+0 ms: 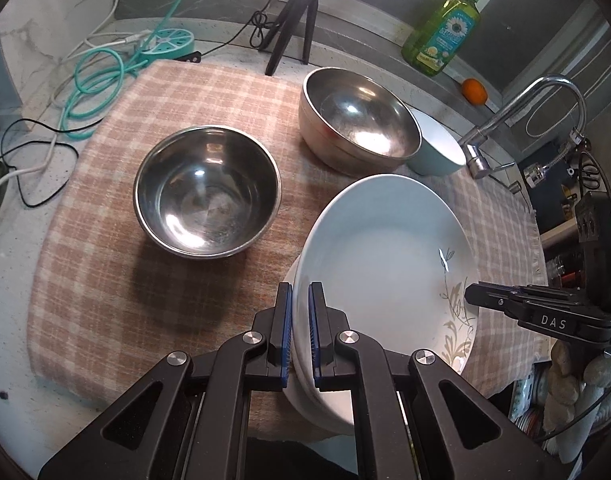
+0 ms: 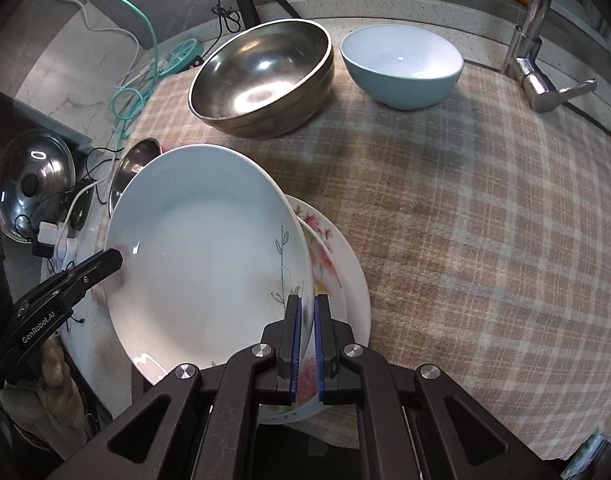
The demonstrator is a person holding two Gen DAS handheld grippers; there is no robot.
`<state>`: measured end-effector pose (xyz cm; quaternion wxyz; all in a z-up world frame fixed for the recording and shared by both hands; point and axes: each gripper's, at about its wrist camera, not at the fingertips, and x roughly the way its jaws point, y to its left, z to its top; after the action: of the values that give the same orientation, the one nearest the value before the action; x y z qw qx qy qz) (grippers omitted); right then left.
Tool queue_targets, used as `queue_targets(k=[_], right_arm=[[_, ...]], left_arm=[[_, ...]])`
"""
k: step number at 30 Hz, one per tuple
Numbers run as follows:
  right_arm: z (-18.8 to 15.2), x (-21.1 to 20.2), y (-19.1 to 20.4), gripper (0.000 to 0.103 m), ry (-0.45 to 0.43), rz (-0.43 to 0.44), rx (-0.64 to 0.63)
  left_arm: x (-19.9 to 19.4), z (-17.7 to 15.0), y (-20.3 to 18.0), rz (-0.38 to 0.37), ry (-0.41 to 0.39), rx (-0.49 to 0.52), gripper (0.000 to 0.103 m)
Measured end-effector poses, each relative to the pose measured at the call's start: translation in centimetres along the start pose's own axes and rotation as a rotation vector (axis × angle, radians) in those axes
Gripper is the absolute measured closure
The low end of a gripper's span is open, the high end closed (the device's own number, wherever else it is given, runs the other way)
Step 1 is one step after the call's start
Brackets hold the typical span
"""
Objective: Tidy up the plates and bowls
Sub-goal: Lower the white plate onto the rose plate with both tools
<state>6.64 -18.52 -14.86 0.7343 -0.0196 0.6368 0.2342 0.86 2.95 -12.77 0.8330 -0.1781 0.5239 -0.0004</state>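
Note:
A white plate (image 1: 381, 256) with a leaf print is held tilted above other plates. My left gripper (image 1: 300, 292) is shut on its left rim. My right gripper (image 2: 307, 304) is shut on its right rim (image 2: 209, 264). Below it lies a flowered plate (image 2: 337, 272) on the checked cloth (image 2: 465, 220). A steel bowl (image 1: 207, 192) stands mid-cloth. A larger steel bowl (image 1: 359, 120) stands behind it, next to a light blue bowl (image 1: 437, 148). The right gripper's fingers (image 1: 489, 298) show at the right of the left wrist view.
A tap (image 1: 517, 120) stands at the cloth's right edge. A green soap bottle (image 1: 445, 28), an orange (image 1: 474, 91) and a tripod (image 1: 293, 20) are at the back. Cables and a teal power strip (image 1: 169, 42) lie at the back left. A pot lid (image 2: 33, 184) lies left.

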Motion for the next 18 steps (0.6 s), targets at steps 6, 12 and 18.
queue_targets(k=[6, 12, 18], right_arm=[[-0.4, 0.4, -0.7, 0.097, 0.011, -0.005, 0.006], [-0.8, 0.5, -1.1, 0.097, 0.019, -0.007, 0.003], [-1.5, 1.1, -1.2, 0.097, 0.038, -0.015, 0.000]], left_arm=[[0.8, -0.4, -0.3, -0.002, 0.019, -0.003, 0.097], [1.1, -0.7, -0.5, -0.002, 0.029, 0.000, 0.097], [1.6, -1.0, -0.5, 0.000, 0.039, -0.002, 0.097]])
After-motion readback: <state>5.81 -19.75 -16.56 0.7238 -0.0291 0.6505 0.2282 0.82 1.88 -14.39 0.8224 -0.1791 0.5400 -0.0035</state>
